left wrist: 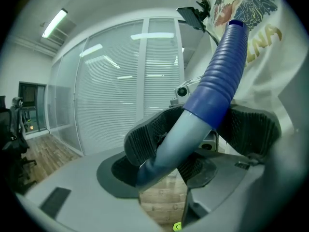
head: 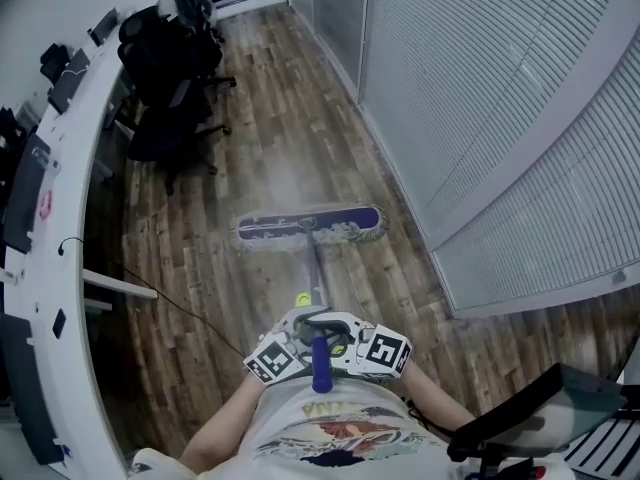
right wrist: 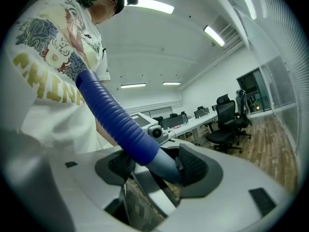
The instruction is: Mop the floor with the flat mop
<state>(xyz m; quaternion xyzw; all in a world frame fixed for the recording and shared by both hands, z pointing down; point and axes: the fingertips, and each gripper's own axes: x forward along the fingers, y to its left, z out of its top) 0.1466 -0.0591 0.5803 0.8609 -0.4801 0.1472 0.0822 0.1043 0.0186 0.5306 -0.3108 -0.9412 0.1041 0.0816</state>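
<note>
The flat mop head [head: 310, 227], purple with pale fringes, lies crosswise on the wood floor [head: 290, 148] ahead of me. Its grey pole [head: 317, 273] runs back to a blue ribbed grip [head: 321, 366] at my waist. My left gripper [head: 305, 340] and right gripper [head: 338, 343] face each other across the pole, both shut on it just below the grip. In the left gripper view the mop handle [left wrist: 193, 129] crosses between the ribbed pads [left wrist: 145, 141]. In the right gripper view the mop handle [right wrist: 161, 163] sits clamped between dark pads [right wrist: 193, 168].
A long white desk [head: 60, 218] with monitors runs along the left, with black office chairs [head: 170, 78] beside it. Glass partitions with blinds [head: 480, 98] line the right side. A thin cable [head: 180, 303] trails across the floor at left. A dark chair part [head: 540, 408] sits at lower right.
</note>
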